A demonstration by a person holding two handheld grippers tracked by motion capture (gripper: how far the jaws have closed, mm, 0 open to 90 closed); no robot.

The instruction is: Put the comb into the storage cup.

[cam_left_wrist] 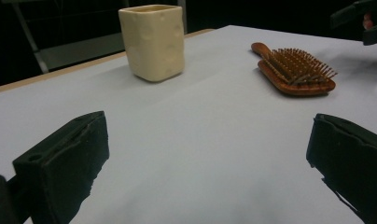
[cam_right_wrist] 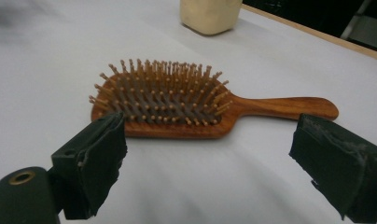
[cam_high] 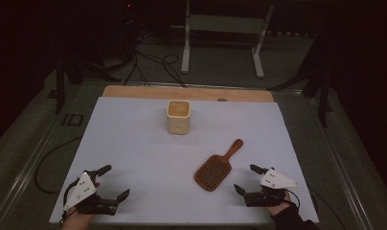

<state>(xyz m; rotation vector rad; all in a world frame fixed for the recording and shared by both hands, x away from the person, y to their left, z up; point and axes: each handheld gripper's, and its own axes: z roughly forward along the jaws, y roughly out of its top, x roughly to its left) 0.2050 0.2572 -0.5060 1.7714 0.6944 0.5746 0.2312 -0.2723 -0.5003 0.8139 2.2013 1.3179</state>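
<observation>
Though dim, cup (cam_right_wrist: 209, 14) top cut off

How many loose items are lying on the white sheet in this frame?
2. A wooden hairbrush lies bristles up, right of centre, nearest the right gripper. A cream cup stands upright near the far edge.

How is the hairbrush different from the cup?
The hairbrush lies flat on the white table, while the cup stands upright. The hairbrush is reddish-brown wood; the cup is pale cream. The hairbrush is long, with a thin handle and rows of bristles pointing up; the cup is squarish, with an open top and no handle. The hairbrush lies close to the right gripper; the cup stands farther back. Both sit untouched.
</observation>
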